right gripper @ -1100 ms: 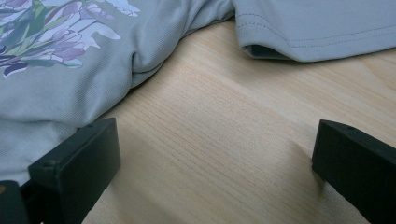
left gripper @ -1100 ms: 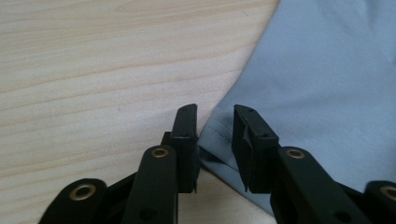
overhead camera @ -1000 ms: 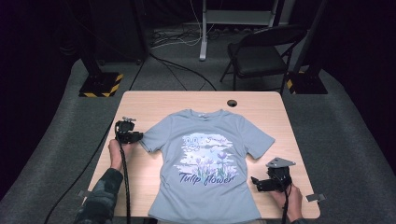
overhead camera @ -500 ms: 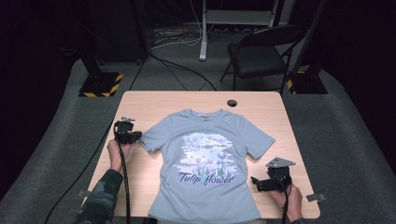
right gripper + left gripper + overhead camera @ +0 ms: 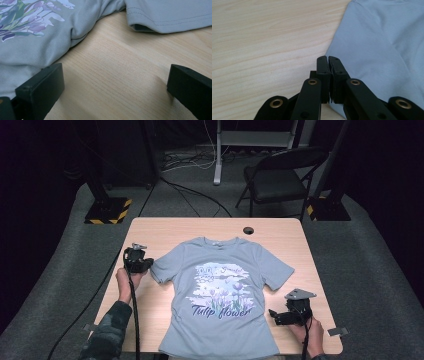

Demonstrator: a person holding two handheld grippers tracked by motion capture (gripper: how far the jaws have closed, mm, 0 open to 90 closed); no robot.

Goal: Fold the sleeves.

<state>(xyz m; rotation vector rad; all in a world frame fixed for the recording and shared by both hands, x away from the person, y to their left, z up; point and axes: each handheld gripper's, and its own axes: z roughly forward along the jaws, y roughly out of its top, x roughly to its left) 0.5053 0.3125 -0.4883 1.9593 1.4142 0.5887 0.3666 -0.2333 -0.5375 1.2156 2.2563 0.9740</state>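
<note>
Your left gripper (image 5: 328, 58) had its 2 jaws pressed together, tips at the hem of the T-shirt's (image 5: 225, 295) sleeve; in the left gripper view you could not tell whether any cloth was pinched between them, since the fabric edge ran just beside and under the tips. In the high view that gripper (image 5: 145, 266) sat at the shirt's left sleeve, your left hand (image 5: 125, 280) behind it on bare wood.

Your right gripper (image 5: 115, 82) stood wide, its 2 jaws well apart with only wood grain between them. The left-hand jaw in that view touched or overlapped the shirt's side edge; the other rested on bare table (image 5: 130, 75). The right sleeve (image 5: 170, 15) lay ahead, its stitched hem slightly folded under. In the high view this gripper (image 5: 274, 314) sat just beside the shirt's lower right side, your right hand (image 5: 310, 335) near the table's front edge.

The grey-blue T-shirt lay flat, face up, collar away from you, in the middle of the wooden table (image 5: 165, 232). Open wood remained on both sides and along the far edge, where 1 small dark round object (image 5: 248, 230) sat. The bottom hem reached the near edge.

The print showed purple tulips above the words "Tulip flower" (image 5: 220, 311); smaller script near the top of the print was too small to read.
</note>
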